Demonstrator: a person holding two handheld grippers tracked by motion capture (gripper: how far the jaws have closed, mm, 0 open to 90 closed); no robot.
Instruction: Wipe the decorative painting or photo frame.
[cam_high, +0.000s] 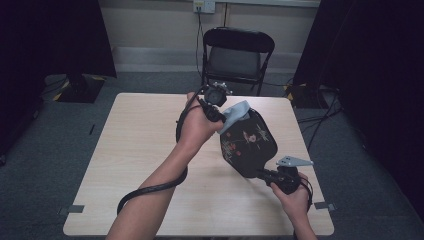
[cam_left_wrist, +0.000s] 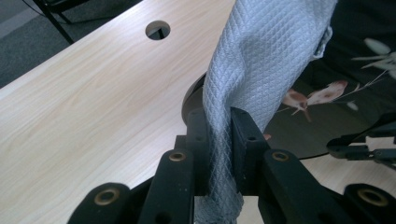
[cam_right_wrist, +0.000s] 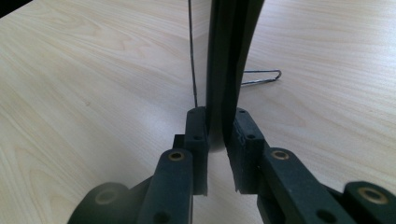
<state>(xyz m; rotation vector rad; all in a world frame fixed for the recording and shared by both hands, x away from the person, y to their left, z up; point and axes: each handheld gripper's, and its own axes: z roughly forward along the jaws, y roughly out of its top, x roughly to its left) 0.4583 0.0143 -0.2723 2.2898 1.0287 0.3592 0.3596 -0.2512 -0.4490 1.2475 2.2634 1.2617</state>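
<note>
Pale wood table (cam_high: 145, 150), cable hole (cam_left_wrist: 157, 29) toward far side. Black folding chair (cam_high: 238, 55) past far edge, dark curtains left and right.

Black tray (cam_high: 248, 142) with printed flower-and-bird pattern, held clear of tabletop over right half, tilted, long axis running near-right to far-left. Thin edge-on in right gripper view (cam_right_wrist: 229, 60), standing up out of the jaws. Thin wire piece (cam_right_wrist: 261, 77) lying on table beyond it, purpose unclear.

Grey waffle-weave cloth (cam_high: 235, 114) at tray's far upper edge, draped against patterned face (cam_left_wrist: 266, 60).

Right gripper (cam_high: 267, 175) at near-right, clamped tight on tray's near rim, pads pressing both faces (cam_right_wrist: 216, 126). Serves as the holder.

Left gripper (cam_high: 220, 117) at far-left of tray, jaws pinched narrow on a fold of cloth, fabric squeezed between both pads (cam_left_wrist: 219, 140), tail hanging out below.

Key relation: cloth sits at far end of tray, tray surface stretches away from left gripper toward near-right, down to right gripper. Likely wipe stroke runs along that long axis, far-left to near-right. Left hand (cam_high: 197, 127) is the one on the cloth and nearer the dirty face; right hand (cam_high: 295, 197) just needs to keep the rim steady. Risk, by judgement: cloth slipping off the far edge instead of dragging across the face.
</note>
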